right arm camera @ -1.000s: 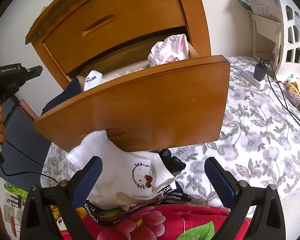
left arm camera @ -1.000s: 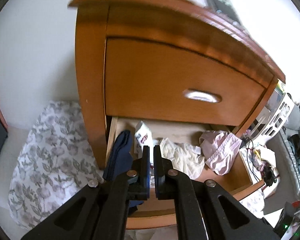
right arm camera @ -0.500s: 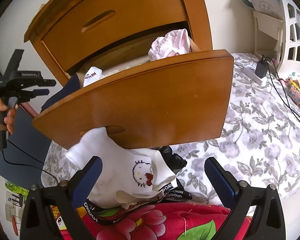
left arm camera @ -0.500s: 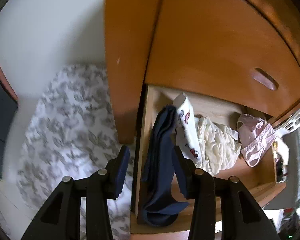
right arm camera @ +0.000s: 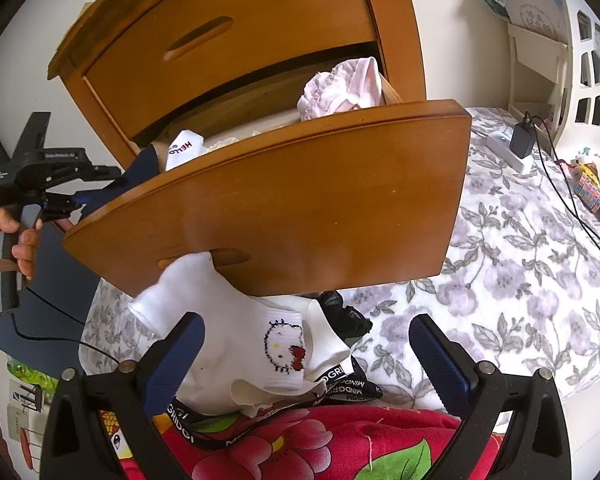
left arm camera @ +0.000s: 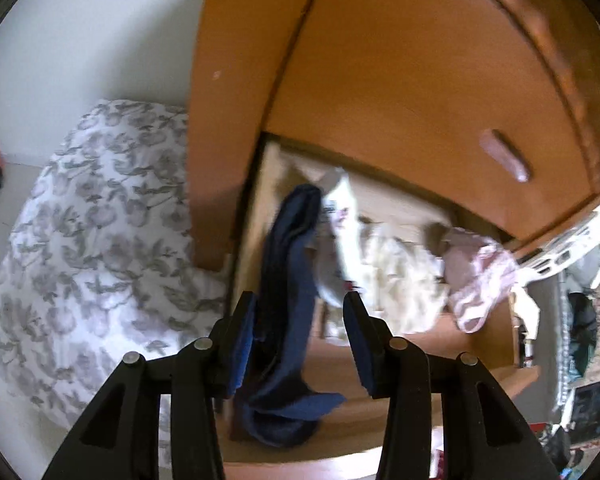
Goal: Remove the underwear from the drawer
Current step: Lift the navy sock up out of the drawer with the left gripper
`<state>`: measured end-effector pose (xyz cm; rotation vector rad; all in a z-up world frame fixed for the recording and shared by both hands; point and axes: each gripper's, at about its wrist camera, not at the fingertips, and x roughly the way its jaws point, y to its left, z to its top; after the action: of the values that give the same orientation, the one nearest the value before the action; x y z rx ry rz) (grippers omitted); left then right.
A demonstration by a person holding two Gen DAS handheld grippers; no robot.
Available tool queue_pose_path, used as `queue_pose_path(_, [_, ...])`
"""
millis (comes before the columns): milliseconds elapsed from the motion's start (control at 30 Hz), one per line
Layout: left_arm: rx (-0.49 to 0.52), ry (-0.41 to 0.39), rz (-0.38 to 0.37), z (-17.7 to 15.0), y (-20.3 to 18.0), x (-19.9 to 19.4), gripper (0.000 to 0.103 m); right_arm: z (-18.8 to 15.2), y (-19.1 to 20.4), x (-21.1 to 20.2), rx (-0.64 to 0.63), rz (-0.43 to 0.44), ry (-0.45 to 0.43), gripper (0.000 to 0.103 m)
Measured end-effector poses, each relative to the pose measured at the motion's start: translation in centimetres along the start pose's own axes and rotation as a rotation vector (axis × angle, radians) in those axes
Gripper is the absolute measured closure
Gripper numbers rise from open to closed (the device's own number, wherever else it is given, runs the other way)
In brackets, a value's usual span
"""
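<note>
The lower drawer (right arm camera: pixel 300 200) of a wooden nightstand stands pulled out. It holds a navy garment (left arm camera: pixel 288 280) at its left end, then a white lettered sock (left arm camera: pixel 344 216), a cream garment (left arm camera: pixel 400 272) and pink underwear (left arm camera: pixel 480 280) at the right. My left gripper (left arm camera: pixel 298 304) is open over the drawer's left end. The navy garment lies between its pads, apart from the right pad. The right wrist view shows the left gripper (right arm camera: pixel 96 188) in a hand, beside the navy garment (right arm camera: pixel 140 168). My right gripper (right arm camera: pixel 306 336) is open wide below the drawer front, over a white cat-face sock (right arm camera: pixel 260 340).
Floral bedding (right arm camera: pixel 520 260) spreads around the nightstand. A charger and cables (right arm camera: pixel 520 144) lie on it at the right, near a white lattice basket (right arm camera: pixel 592 60). A red flowered cloth (right arm camera: pixel 300 448) and a black lanyard (right arm camera: pixel 340 384) lie under the right gripper.
My left gripper has dropped toward the drawer's left end and its jaws have gone from shut to apart around the navy garment. The right gripper has not moved.
</note>
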<state>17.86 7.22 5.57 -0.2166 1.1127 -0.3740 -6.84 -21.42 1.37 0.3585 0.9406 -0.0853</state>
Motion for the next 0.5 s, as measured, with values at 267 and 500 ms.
queue_pose_path(267, [0.047,0.059,0.004,-0.5,-1.8,1.8,0.058,0.0,0.0,0.1,0.0,0.001,0.006,0.0])
queue_pose_path(500, [0.062,0.1,0.113,-0.6,-2.2,3.4,0.069,0.0,-0.2,0.3,0.007,0.01,0.016,0.0])
